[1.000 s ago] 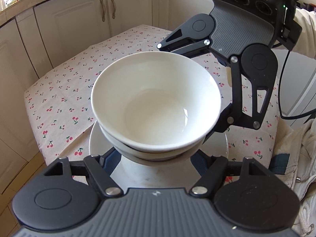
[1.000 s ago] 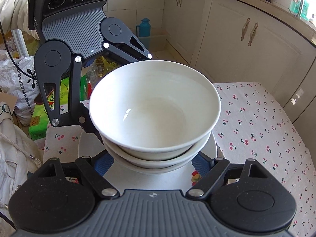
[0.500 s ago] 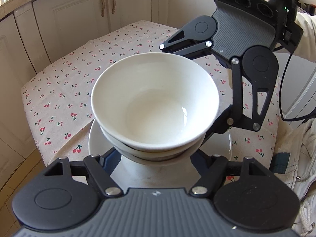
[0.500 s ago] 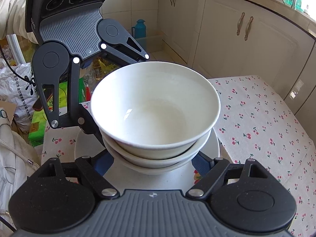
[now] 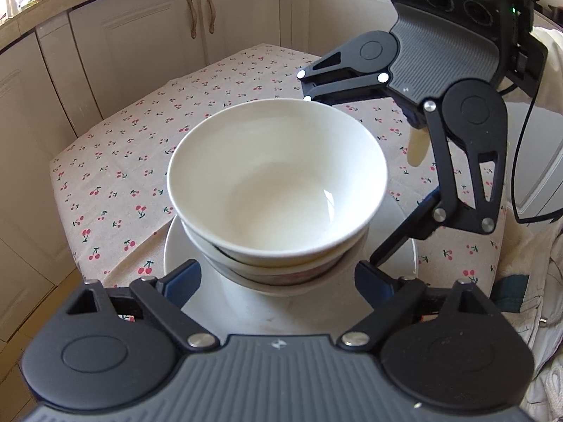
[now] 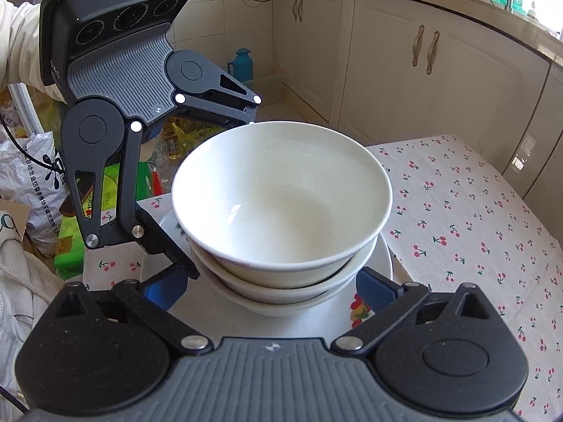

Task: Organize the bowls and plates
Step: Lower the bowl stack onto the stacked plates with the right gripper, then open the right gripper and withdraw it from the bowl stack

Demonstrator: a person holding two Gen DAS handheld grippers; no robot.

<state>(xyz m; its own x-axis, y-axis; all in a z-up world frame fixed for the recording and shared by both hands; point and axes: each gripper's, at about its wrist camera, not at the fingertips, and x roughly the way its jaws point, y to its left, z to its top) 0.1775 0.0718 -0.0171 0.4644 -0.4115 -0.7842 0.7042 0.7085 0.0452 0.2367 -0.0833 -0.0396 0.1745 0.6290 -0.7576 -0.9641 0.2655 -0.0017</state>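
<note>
So the 2 stacked white bowls (image 5: 278,190) sit on a white plate (image 5: 246,313) at the cherry tablecloth's (image 5: 147,161) edge. Left gripper (image 5: 278,281) and right gripper (image 6: 271,290) just spread apart, pads clear of the stack.

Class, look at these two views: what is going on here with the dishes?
A person holds a gripper in each hand on opposite sides of a stack: white bowls nested on a white plate, near the edge of a table with a cherry-print cloth. The left gripper and the right gripper have both just been opening; their jaws now stand apart on either side of the stack's base without pressing it, so the stack rests on the table.
</note>
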